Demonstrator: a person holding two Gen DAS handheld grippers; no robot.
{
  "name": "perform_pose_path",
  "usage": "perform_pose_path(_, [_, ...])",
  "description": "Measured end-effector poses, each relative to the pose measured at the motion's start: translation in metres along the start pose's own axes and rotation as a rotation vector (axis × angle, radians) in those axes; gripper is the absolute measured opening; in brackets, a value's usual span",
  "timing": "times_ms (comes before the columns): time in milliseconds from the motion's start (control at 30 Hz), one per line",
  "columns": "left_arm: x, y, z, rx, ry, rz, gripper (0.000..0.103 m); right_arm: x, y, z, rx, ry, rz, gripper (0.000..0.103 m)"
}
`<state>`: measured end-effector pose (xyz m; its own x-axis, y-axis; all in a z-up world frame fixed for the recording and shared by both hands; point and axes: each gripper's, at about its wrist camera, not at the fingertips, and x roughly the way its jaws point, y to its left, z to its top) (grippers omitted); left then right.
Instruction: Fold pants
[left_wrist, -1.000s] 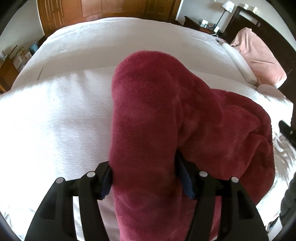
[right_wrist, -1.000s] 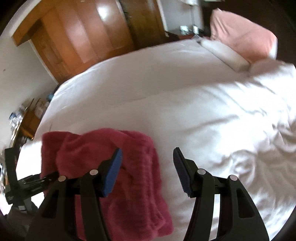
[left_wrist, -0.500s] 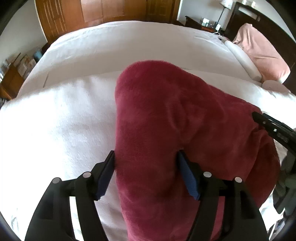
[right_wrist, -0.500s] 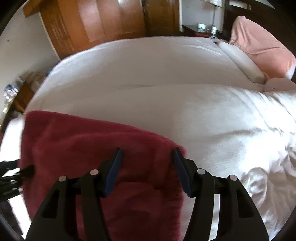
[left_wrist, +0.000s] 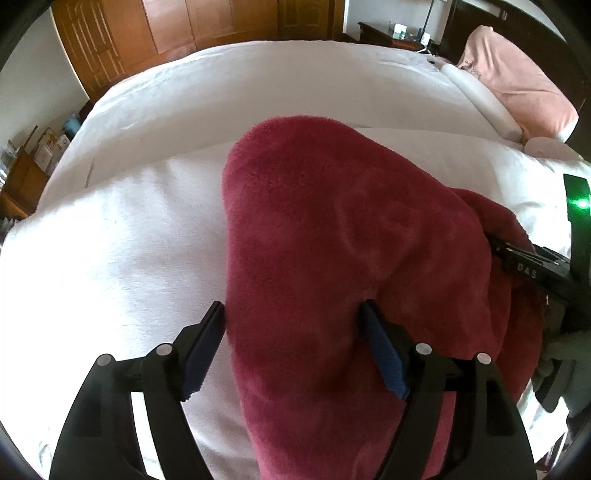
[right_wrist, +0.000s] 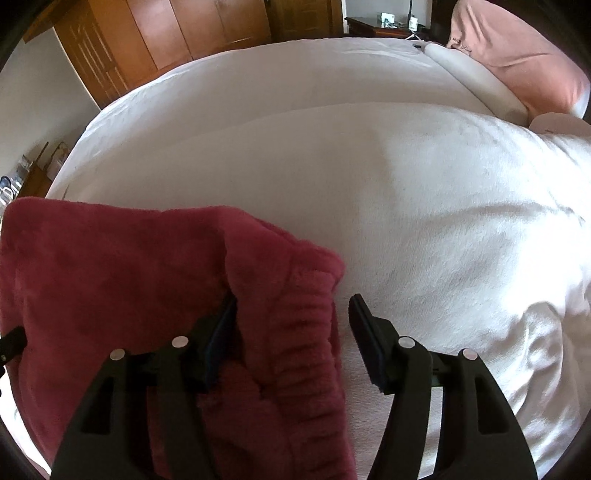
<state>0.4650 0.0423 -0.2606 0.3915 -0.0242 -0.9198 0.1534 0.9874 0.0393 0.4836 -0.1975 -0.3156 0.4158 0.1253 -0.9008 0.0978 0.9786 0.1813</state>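
The dark red fleece pants (left_wrist: 332, 251) lie bunched on the white bed. In the left wrist view my left gripper (left_wrist: 293, 325) stands wide open with a thick fold of the pants between its fingers. In the right wrist view my right gripper (right_wrist: 291, 314) is open, and the ribbed waistband end of the pants (right_wrist: 295, 332) lies between its fingers, close to the left one. The right gripper also shows at the right edge of the left wrist view (left_wrist: 532, 273), against the pants.
The white bedcover (right_wrist: 406, 192) stretches ahead and to the right. A pink pillow (right_wrist: 517, 48) and a white bolster (right_wrist: 476, 81) lie at the far right. Wooden wardrobe doors (left_wrist: 184, 29) stand behind the bed. A nightstand (left_wrist: 395, 33) stands at the back.
My right gripper has moved left onto the waistband end of the pants, which now lies between its fingers. The left gripper stays around its fold with little movement.
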Motion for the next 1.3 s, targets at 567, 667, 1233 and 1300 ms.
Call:
perform_pose_path(567, [-0.08, -0.008, -0.034, 0.044, -0.139, 0.093, 0.081, -0.122, 0.003, -0.085, -0.013, -0.154, -0.09, 0.064])
perform_pose_path(667, [-0.094, -0.009, -0.045, 0.043, -0.149, 0.081, 0.081, -0.132, -0.004, -0.107, 0.026, -0.123, -0.091, 0.064])
perform_pose_path(1233, [-0.194, -0.055, -0.075, 0.171, -0.298, 0.028, 0.098, -0.288, 0.045, -0.135, -0.028, -0.347, -0.047, 0.1])
perform_pose_path(1300, [-0.207, -0.056, -0.079, 0.171, -0.335, 0.035, 0.098, -0.299, 0.051, -0.133, -0.032, -0.363, -0.031, 0.1])
